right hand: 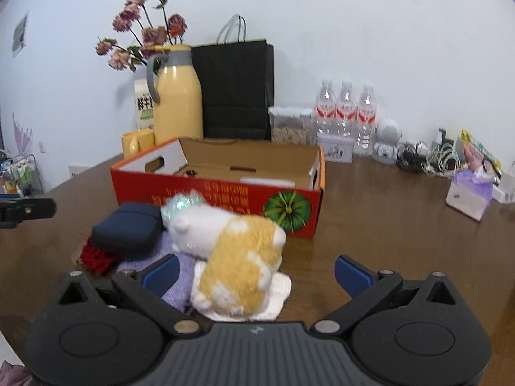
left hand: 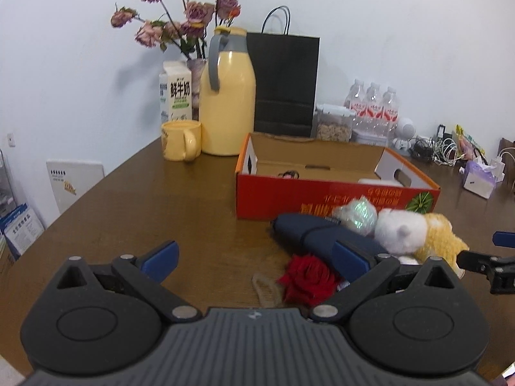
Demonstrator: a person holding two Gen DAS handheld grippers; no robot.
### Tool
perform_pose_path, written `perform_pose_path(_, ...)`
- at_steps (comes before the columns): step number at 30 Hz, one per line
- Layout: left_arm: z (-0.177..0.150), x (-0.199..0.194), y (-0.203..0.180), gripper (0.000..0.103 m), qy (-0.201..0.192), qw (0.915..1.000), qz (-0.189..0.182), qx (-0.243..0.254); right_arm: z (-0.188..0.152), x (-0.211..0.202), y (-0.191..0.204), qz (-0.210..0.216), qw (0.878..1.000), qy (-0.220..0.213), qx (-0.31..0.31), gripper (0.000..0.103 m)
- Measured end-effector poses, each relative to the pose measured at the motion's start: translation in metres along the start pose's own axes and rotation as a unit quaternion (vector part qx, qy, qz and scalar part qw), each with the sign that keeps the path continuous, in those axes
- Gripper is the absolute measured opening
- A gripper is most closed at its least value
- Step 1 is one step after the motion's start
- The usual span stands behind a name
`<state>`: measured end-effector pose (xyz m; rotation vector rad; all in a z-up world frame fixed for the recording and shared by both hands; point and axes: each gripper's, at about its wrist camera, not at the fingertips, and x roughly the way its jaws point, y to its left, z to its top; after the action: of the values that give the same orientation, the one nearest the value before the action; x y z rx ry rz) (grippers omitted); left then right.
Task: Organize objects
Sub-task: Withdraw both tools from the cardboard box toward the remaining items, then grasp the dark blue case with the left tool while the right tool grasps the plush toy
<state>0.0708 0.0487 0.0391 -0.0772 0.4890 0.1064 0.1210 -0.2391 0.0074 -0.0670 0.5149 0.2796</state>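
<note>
Both your grippers hover wide open over the pile in front of the red box

From your left wrist view, the left gripper [left hand: 256, 262] has its jaws spread wide and grips nothing; the red rose [left hand: 307, 278] lies between its fingers, with the navy pouch [left hand: 317, 233] just behind and the plush toy [left hand: 415, 233] to the right, all close before the red box [left hand: 334, 199] on the table [left hand: 145, 206]. From your right wrist view, the right gripper [right hand: 256, 273] is likewise fully open and empty; the plush toy lies on a white cloth [right hand: 276, 296] between its fingers, the pouch to its left
</note>
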Motion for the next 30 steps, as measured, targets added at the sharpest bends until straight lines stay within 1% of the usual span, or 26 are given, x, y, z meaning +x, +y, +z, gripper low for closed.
perform_pose_path(6, -0.008, -0.002, -0.002, 0.103, 0.012, 0.9999, -0.003, 0.002, 0.001, 0.023, 0.003, 0.006, 1.000, 0.014, 0.015, 0.102)
perform_pose_path(8, -0.008, -0.002, -0.003, 0.103, 0.012, 0.9999, -0.003, 0.003, 0.001, 0.033, 0.004, 0.006, 1.000, 0.021, 0.019, 0.100)
perform_pose_path(11, -0.008, -0.001, -0.005, 0.103, 0.016, 0.9999, -0.003, 0.005, 0.003, 0.046, 0.004, 0.013, 0.999, 0.030, 0.031, 0.092)
perform_pose_path(14, -0.008, 0.002, -0.009, 0.103, 0.021, 0.9997, -0.003, 0.009, 0.002, 0.055, 0.004, 0.017, 0.998, 0.039, 0.037, 0.074)
perform_pose_path(15, -0.008, 0.003, -0.011, 0.103, 0.022, 0.9997, -0.004, 0.010, 0.001, 0.057, 0.004, 0.021, 0.998, 0.042, 0.040, 0.058)
perform_pose_path(16, -0.008, 0.003, -0.013, 0.103, 0.023, 0.9997, -0.004, 0.012, 0.000, 0.058, 0.003, 0.029, 0.998, 0.043, 0.044, 0.050)
perform_pose_path(21, -0.006, 0.008, -0.025, 0.103, 0.025, 0.9995, -0.007, 0.021, -0.005, 0.050, -0.001, 0.042, 0.998, 0.015, 0.047, 0.048)
perform_pose_path(25, -0.001, 0.015, -0.038, 0.103, 0.029, 0.9991, -0.008, 0.028, -0.005, 0.039, -0.013, 0.051, 0.997, -0.021, 0.062, 0.047)
perform_pose_path(27, 0.001, 0.020, -0.047, 0.103, 0.033, 0.9989, -0.009, 0.032, -0.005, 0.036, -0.020, 0.048, 0.996, -0.035, 0.068, 0.047)
perform_pose_path(30, 0.007, 0.028, -0.063, 0.103, 0.035, 0.9984, -0.012, 0.043, -0.005, 0.036, -0.033, 0.029, 0.996, -0.042, 0.074, 0.048)
